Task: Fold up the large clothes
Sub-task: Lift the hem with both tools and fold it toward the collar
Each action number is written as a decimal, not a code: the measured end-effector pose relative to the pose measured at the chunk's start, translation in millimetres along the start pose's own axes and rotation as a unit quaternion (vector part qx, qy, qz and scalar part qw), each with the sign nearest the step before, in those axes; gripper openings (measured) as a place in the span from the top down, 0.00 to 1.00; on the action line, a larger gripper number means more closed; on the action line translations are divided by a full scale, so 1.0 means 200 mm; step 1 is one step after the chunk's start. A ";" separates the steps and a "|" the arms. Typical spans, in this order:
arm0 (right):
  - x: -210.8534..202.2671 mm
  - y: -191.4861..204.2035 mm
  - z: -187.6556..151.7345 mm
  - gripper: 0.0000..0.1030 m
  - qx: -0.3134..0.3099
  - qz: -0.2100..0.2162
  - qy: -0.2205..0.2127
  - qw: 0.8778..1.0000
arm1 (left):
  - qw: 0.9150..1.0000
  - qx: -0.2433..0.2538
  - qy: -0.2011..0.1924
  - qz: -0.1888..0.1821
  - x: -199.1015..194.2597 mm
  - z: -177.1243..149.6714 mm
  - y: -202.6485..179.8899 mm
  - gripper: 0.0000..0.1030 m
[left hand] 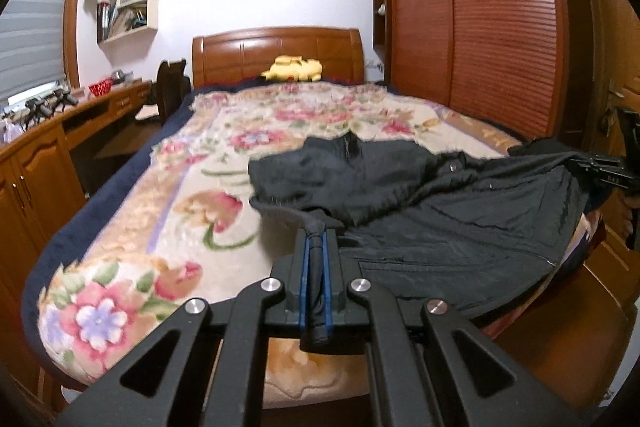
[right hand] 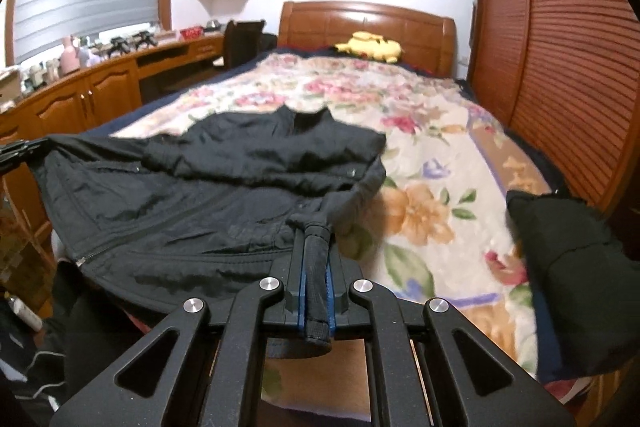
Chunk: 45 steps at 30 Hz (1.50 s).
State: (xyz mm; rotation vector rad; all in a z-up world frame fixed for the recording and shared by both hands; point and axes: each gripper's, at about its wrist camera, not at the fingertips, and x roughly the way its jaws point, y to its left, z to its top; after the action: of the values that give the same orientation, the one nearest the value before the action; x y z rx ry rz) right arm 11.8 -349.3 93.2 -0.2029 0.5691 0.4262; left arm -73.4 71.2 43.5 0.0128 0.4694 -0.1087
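At the foot of the bed [left hand: 120,155], at 6 o'clock in both views, a black zip-up jacket [left hand: 440,211] is held by 2 grippers. The left gripper [left hand: 316,239] is seen clamped tight on a bunched hem corner, black fabric pinched between its blue pads [left hand: 306,263]. The right gripper [right hand: 316,239] is closed the same way on the opposite hem corner. The jacket's collar end lies on the floral blanket [right hand: 420,155] toward 12 o'clock, while the hem end is raised off it.

The chief risk is judged to be slippage: only narrow rolls of cloth are gripped, and the garment's weight could drag a corner free. If 1 corner is carried higher or faster than the other, a skewed fold is likely. A sleeve could be trapped or bunched inside the fold. A second black garment [right hand: 568,227] at 3 o'clock in the right view could be snagged.
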 end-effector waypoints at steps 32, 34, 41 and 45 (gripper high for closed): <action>0.06 0.06 0.28 0.96 -0.073 0.002 -0.037 0.997 | 0.998 0.008 0.001 0.054 0.14 0.18 0.11 0.98; 0.22 0.03 0.31 0.96 -0.064 0.000 -0.030 0.997 | 0.998 0.006 0.015 0.064 0.25 0.19 0.13 0.98; 0.72 -0.10 0.34 0.96 -0.037 -0.011 0.003 0.999 | 0.996 -0.008 0.049 0.073 0.65 0.20 0.25 0.98; 0.94 -0.15 0.37 0.96 -0.033 -0.020 0.020 0.999 | 0.996 -0.015 0.066 0.063 0.86 0.22 0.29 0.97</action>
State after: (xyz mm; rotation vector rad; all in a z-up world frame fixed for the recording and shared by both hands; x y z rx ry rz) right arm 202.4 -291.0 50.7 -0.2853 0.5894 0.4022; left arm 104.9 110.4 4.5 0.0195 0.6011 0.0239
